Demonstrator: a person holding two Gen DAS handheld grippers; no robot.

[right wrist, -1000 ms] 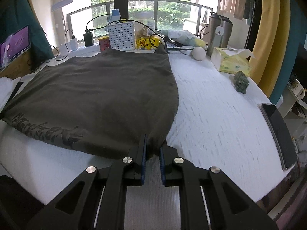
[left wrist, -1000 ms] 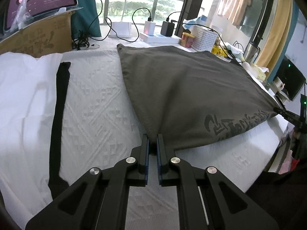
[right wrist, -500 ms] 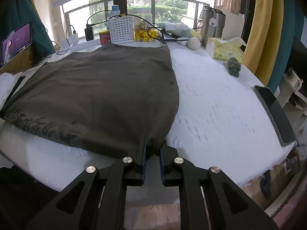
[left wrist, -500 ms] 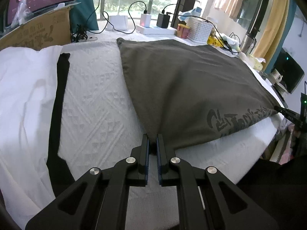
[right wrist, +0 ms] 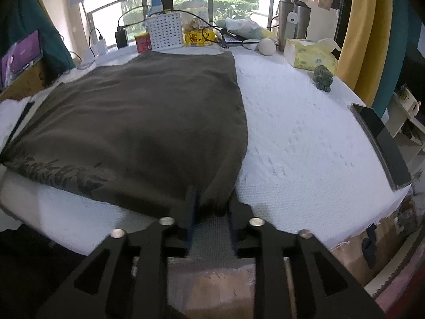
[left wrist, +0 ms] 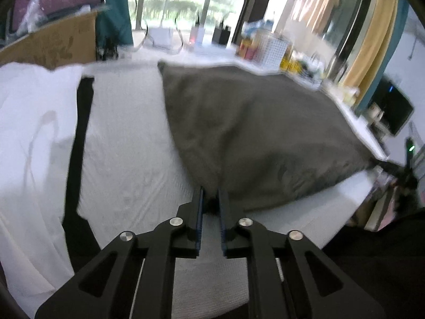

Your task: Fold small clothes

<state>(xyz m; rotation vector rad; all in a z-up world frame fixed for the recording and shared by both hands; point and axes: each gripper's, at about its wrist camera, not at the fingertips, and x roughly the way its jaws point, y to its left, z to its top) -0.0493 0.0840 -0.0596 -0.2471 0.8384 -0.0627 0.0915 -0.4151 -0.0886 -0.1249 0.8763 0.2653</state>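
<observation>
Left gripper [left wrist: 210, 199] jaws have just been parting, the grey T-shirt's [left wrist: 255, 133] near-edge corner loose between them. Right gripper [right wrist: 211, 202] jaws have just spread around the opposite corner; the shirt lies flat on the desk [right wrist: 305, 133], long axis toward the window.

A matt, soft-looking olive-grey cloth garment [right wrist: 138, 122] is spread on a white covering [right wrist: 305, 143] of rough, embossed weave. Beside the garment's far edge, a white perforated plastic basket [right wrist: 166, 33] and two brushed-metal flasks [right wrist: 293, 20] are seen; to the garment's right lies a glossy dark slab [right wrist: 381, 143]. To the garment's left, smooth white cloth [left wrist: 29, 133] and a brown cardboard box [left wrist: 53, 45] are shown. The left gripper [left wrist: 210, 196] and right gripper [right wrist: 211, 199] are made of matt black plastic with shiny metal pins.
</observation>
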